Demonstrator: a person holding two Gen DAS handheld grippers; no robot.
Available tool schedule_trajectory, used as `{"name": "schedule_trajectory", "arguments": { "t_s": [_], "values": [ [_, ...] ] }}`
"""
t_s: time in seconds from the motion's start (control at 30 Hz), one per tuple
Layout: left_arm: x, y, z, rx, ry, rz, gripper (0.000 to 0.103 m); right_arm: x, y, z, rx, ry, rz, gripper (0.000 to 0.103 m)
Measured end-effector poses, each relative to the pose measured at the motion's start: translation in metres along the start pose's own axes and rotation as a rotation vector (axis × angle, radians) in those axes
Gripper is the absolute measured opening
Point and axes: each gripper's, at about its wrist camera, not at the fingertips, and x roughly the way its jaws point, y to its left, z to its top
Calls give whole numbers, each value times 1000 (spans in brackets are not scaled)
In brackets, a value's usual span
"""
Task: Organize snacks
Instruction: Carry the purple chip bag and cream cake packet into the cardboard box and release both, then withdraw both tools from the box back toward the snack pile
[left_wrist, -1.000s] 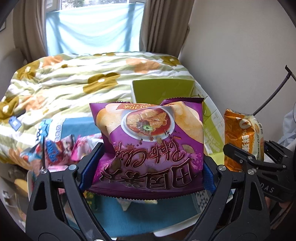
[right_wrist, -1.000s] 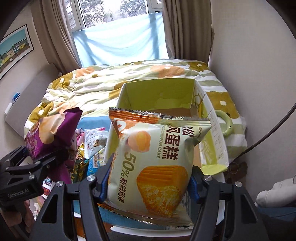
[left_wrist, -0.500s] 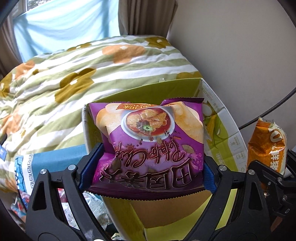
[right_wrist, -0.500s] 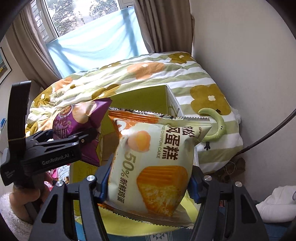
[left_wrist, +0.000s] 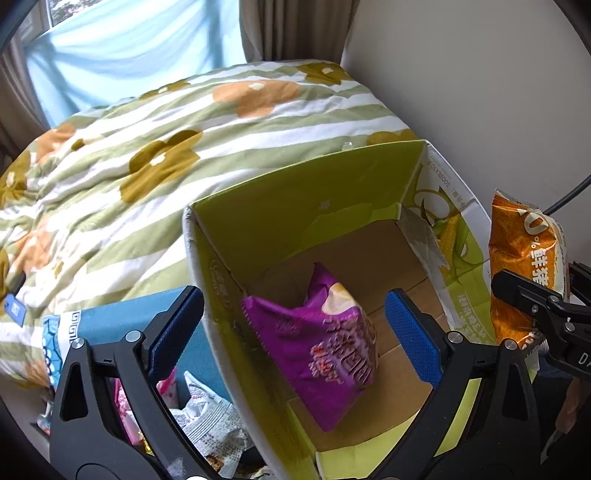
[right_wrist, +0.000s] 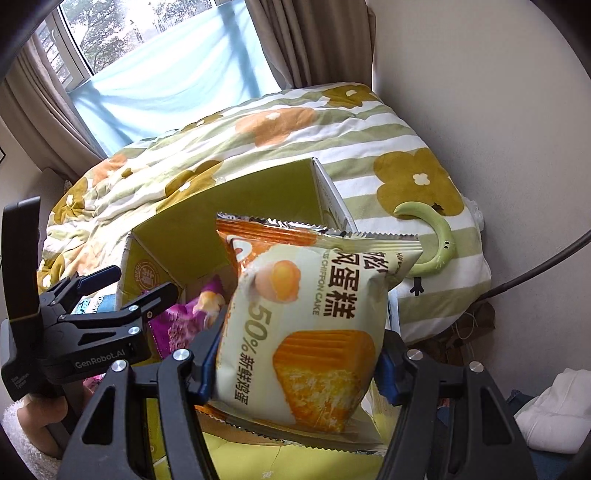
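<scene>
A floral striped duvet (left_wrist: 155, 155) covers the bed below a curtained window (right_wrist: 155, 74). One green carton (left_wrist: 295, 192) holds one purple chip bag (left_wrist: 325, 343). The left gripper (left_wrist: 295, 332) gapes empty above it; the right gripper (right_wrist: 295, 365) clamps one chiffon cake packet (right_wrist: 306, 332).

A bed fills the room's middle, covered by a rumpled quilt (left_wrist: 229, 110) striped green and white with orange and ochre flowers. Behind it, daylight comes through a window (right_wrist: 110, 33) showing trees, its lower part screened by pale blue fabric (right_wrist: 177, 81). Brown-grey curtains (right_wrist: 303, 40) hang alongside, and a plain cream wall (left_wrist: 480, 92) runs down the right.
</scene>
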Motion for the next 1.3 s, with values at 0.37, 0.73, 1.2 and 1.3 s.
{"name": "schedule_trajectory", "arguments": {
  "t_s": [0.37, 0.73, 1.2, 1.3],
  "values": [
    [-21, 27, -21, -65, 2, 33, 98, 26, 19, 21, -104, 18, 29, 61],
    [-22, 30, -37, -77, 13, 58, 98, 44, 16, 26, -74, -15, 51, 102],
    [-78, 19, -45, -63, -80, 99, 98, -16, 18, 5, -113, -105, 14, 103],
    [-101, 16, -52, -62, -112, 101, 98, -38, 21, 0, -120, -146, 11, 103]
  ]
}}
